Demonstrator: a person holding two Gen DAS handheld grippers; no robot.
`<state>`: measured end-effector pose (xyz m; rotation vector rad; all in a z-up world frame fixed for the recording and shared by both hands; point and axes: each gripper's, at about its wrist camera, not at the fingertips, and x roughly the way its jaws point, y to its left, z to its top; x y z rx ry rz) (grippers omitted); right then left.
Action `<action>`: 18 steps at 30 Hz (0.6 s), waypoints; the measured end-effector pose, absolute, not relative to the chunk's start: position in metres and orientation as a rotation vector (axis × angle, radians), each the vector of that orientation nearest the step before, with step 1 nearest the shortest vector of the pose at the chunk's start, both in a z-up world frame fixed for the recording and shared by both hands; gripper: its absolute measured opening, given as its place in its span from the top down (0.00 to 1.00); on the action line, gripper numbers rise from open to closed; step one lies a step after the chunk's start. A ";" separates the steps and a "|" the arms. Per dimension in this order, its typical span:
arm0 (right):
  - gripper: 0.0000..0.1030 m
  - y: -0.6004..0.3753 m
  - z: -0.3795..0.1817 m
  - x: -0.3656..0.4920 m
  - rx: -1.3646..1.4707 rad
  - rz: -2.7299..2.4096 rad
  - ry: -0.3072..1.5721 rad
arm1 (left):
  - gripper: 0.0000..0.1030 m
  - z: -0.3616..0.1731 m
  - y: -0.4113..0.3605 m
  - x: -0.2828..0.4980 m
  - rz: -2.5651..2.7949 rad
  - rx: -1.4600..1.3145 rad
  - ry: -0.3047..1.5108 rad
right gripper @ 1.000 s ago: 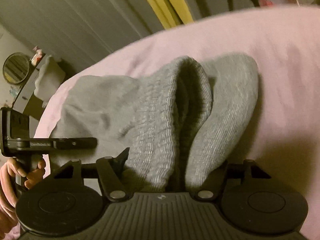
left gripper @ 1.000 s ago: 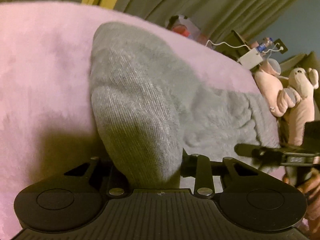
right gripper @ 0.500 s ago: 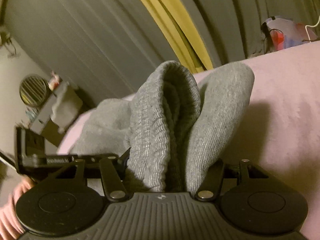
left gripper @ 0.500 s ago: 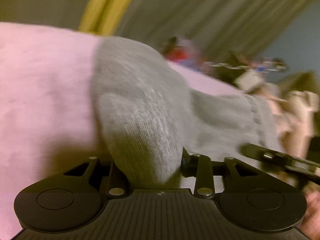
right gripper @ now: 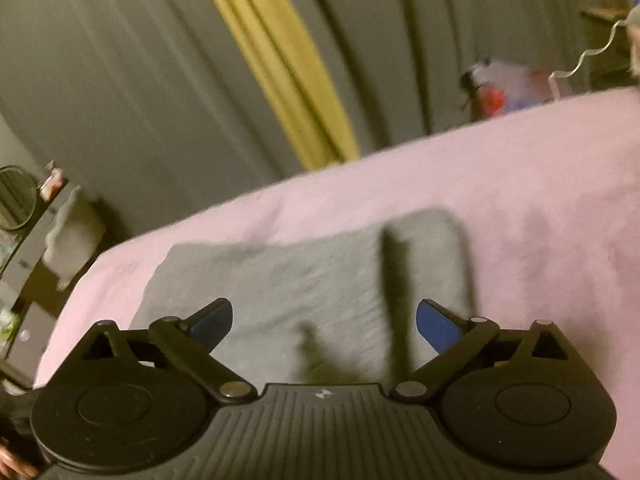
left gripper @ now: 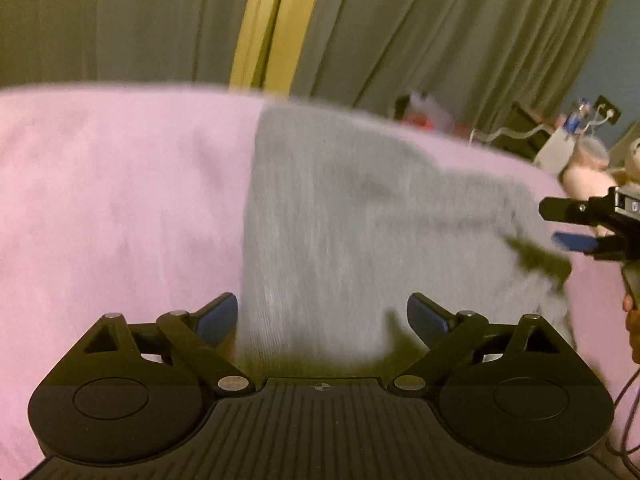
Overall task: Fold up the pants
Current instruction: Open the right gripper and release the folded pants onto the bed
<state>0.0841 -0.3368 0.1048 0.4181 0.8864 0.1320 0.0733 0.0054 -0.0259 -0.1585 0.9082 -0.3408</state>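
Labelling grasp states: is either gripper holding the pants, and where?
Nothing held. Left gripper and right gripper jaws are opening, clear of the grey pants lying on the pink cover.

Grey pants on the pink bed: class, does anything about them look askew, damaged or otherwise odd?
Nothing stands out. The grey pants lie folded, fairly flat, on the pink bed cover; dark streaks on them look like shadows. Blur hides fine detail.
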 end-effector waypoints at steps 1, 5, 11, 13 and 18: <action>0.04 -0.330 0.098 0.084 0.358 0.127 0.931 | 0.08 -0.038 0.003 0.074 -0.298 -0.148 0.960; 0.04 -0.295 0.077 0.081 0.041 0.002 1.092 | 0.08 -0.047 0.008 0.065 -0.260 -0.210 0.980; 0.04 -0.288 0.083 0.069 0.165 -0.150 1.099 | 0.02 -0.053 0.011 0.056 -0.248 -0.213 0.984; 0.04 -0.284 0.081 0.060 0.144 -0.164 1.068 | 0.01 -0.056 0.018 0.059 -0.247 -0.266 0.979; 0.04 -0.279 0.103 0.032 0.162 -0.296 0.943 | 0.01 -0.044 0.018 0.042 -0.165 -0.201 0.911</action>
